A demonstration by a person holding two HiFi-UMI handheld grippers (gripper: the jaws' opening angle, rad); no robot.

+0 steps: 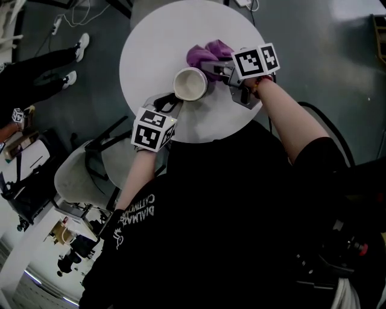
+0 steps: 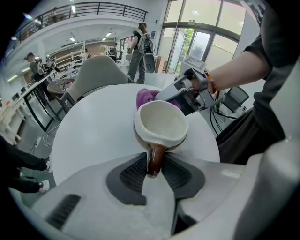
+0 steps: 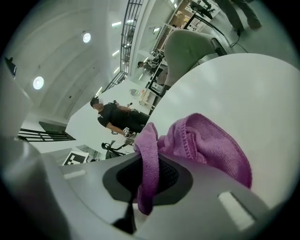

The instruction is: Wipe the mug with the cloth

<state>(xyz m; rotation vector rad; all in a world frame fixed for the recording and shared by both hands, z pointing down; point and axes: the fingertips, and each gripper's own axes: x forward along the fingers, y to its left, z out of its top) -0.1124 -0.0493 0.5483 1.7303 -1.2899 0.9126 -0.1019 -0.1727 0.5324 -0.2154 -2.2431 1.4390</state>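
Left gripper [image 2: 153, 174] pinches the handle [image 2: 156, 158] of the mug [image 2: 161, 123]; right gripper [image 3: 140, 190] pinches purple cloth [image 3: 208, 140] beside it.

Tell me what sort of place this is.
Probably an open workshop or lab hall: tall glass doors, a balcony railing above, and workbenches along one side.

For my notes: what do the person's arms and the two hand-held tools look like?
The left tool and the right tool are grey plastic with dark ribbed pads inside the jaws. Each carries a white cube printed with black square markers. The person wears a black short-sleeved top with white lettering on the left sleeve; the forearms are bare.
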